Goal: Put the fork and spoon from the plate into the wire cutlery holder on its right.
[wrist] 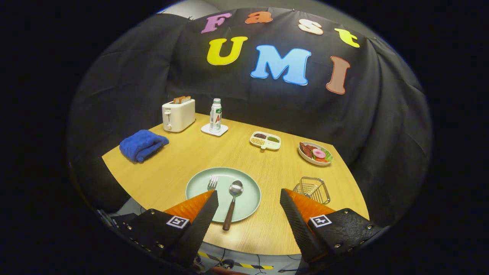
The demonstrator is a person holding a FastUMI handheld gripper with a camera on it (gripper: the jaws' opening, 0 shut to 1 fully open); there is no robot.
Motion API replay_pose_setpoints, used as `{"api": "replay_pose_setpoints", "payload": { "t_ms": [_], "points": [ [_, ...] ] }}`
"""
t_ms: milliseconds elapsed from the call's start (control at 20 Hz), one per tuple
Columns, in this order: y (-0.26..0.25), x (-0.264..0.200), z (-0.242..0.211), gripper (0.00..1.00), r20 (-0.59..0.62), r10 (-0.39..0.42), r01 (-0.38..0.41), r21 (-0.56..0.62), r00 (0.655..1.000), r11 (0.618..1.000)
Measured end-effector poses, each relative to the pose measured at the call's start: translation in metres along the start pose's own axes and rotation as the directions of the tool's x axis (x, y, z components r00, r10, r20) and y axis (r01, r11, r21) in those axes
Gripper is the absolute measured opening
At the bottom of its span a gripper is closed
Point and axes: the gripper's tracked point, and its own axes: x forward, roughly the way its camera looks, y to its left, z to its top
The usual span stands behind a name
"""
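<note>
Pale green and smooth, the round plate (244, 202) carries the spoon (232, 204) at its middle and the fork (212, 183) just left of it; the gripper (248, 198) hangs spread and empty above the plate; the wire cutlery holder (313, 190) stands just right. Both pieces look stiff, light, probably slippery; the spoon's dark, seemingly wooden handle overhanging the plate's rim offers the best hold.

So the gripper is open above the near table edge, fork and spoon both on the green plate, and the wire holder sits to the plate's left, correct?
Not quite: in the gripper view the wire cutlery holder sits to the right of the green plate, not its left. The rest holds: the gripper is open, with the fork and spoon on the plate.
</note>
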Motion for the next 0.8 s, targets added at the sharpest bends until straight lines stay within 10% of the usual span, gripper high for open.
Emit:
{"api": "replay_pose_setpoints", "payload": {
  "t_ms": [800],
  "points": [
    [0.015, 0.048, -0.089, 0.85, -0.286, 0.021, -0.047, -0.084, 0.958, 0.995]
  ]
}}
